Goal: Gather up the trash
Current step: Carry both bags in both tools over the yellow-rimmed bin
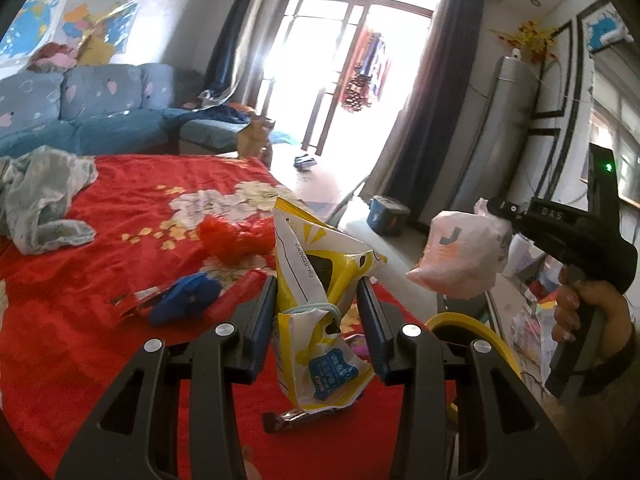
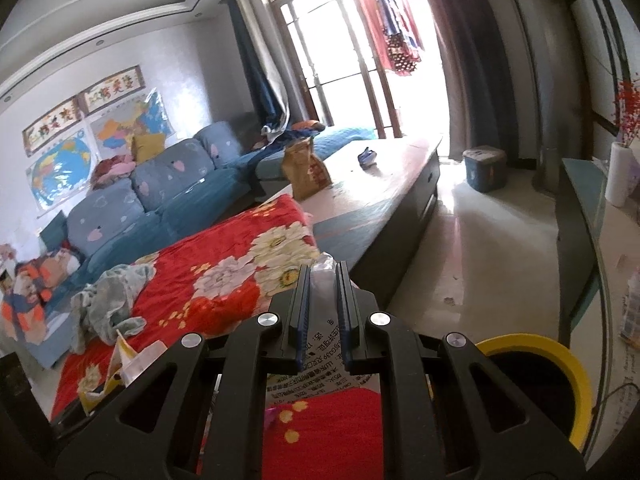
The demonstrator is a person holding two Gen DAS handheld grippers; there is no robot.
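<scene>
Left wrist view shows the left gripper [image 1: 316, 292] clenched on an upright yellow wrapper [image 1: 316, 280] and the right gripper [image 1: 496, 210] pinching a white bag [image 1: 460, 256], both above the red bed [image 1: 80, 280]. A yellow-rimmed bin [image 2: 576, 380] sits just below, nearer the right hand [image 1: 580, 312], beside the tiled floor [image 2: 480, 240].

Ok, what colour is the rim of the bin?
Yellow rim, dark inside; clearest in the right wrist view, at lower right.
</scene>
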